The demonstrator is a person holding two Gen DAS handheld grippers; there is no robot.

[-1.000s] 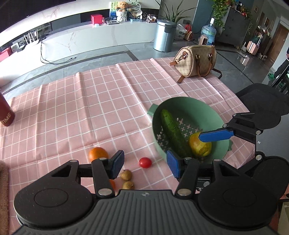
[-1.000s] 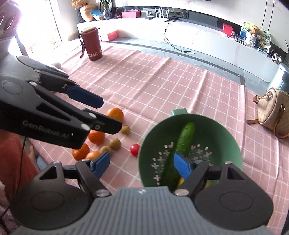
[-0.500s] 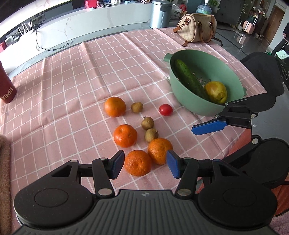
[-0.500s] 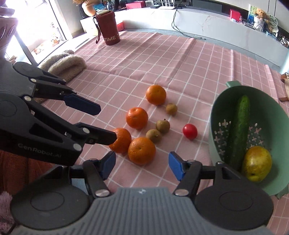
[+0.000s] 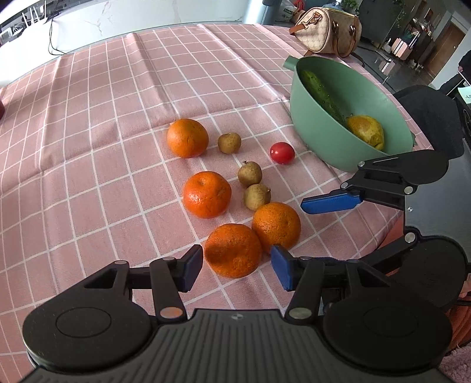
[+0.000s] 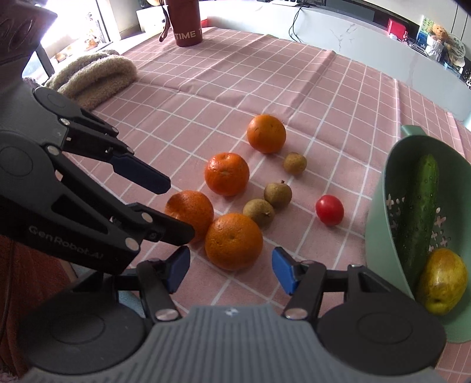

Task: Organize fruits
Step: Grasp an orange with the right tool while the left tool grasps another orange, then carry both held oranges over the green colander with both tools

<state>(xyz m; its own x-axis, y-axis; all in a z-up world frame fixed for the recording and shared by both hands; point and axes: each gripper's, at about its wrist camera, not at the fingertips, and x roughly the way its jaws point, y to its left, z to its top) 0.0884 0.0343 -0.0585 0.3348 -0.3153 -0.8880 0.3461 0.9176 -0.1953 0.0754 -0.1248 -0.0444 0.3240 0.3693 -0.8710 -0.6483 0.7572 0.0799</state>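
Note:
Several oranges lie on the pink checked cloth. My left gripper (image 5: 237, 266) is open, its blue pads on either side of the nearest orange (image 5: 233, 250), not touching it. My right gripper (image 6: 230, 270) is open just short of another orange (image 6: 233, 241). Three small brown fruits (image 5: 249, 173) and a red tomato (image 5: 282, 152) lie between the oranges and a green colander (image 5: 323, 141). The colander holds a cucumber (image 6: 419, 212) and a yellow pear (image 6: 443, 280). Each gripper shows in the other's view.
A beige handbag (image 5: 326, 29) stands at the far edge behind the colander. A dark red flask (image 6: 187, 22) and a woolly beige bundle (image 6: 94, 75) sit at the far left of the cloth. A black chair (image 5: 426, 117) is beside the table.
Both grippers have drawn back from over the colander and dropped low toward the near oranges. The left pads now flank the nearest orange; the right pads are closer to its neighbour.

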